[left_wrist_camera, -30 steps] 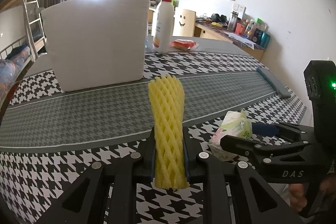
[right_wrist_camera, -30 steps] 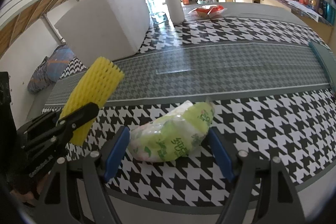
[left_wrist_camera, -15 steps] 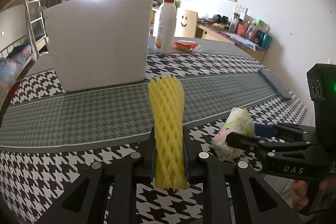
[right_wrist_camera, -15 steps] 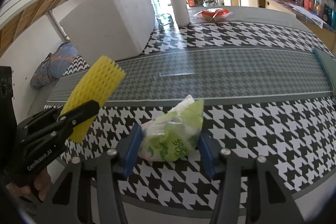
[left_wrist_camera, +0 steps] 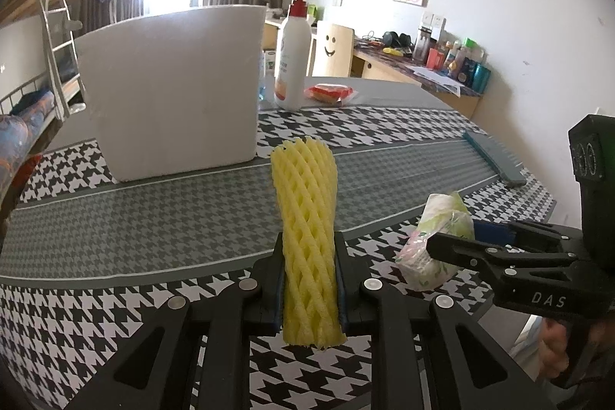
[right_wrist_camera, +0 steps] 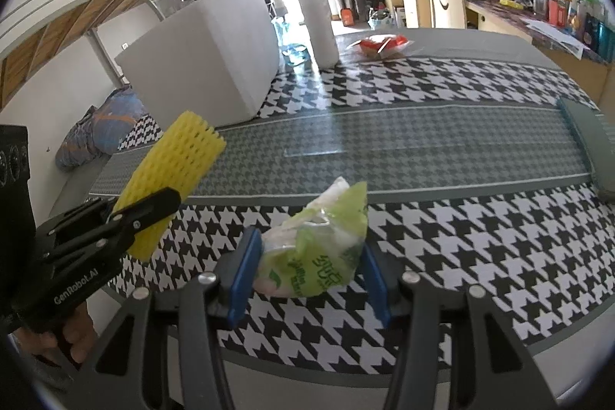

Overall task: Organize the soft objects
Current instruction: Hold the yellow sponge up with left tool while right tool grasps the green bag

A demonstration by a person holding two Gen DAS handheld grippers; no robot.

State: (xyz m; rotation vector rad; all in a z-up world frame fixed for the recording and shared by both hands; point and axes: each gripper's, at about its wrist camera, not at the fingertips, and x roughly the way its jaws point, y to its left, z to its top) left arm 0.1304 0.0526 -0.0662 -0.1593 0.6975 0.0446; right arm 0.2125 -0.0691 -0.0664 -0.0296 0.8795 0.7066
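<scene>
My left gripper (left_wrist_camera: 309, 279) is shut on a yellow foam net sleeve (left_wrist_camera: 305, 218), held upright above the near table edge; the sleeve also shows in the right wrist view (right_wrist_camera: 169, 179). My right gripper (right_wrist_camera: 311, 271) is shut on a green and white tissue pack (right_wrist_camera: 319, 252), lifted off the houndstooth cloth; the pack also shows at the right of the left wrist view (left_wrist_camera: 438, 244). A white foam box (left_wrist_camera: 173, 91) stands at the far left of the table, and it also shows in the right wrist view (right_wrist_camera: 203, 60).
A pump bottle (left_wrist_camera: 294, 52) and a red snack packet (left_wrist_camera: 330, 91) stand behind the box. A grey flat case (left_wrist_camera: 496, 160) lies at the right table edge. A bunk bed ladder (left_wrist_camera: 54, 37) is beyond the left side.
My right gripper closed on the tissue pack and lifted it off the cloth. My left gripper kept its hold on the yellow sleeve and rose slightly.
</scene>
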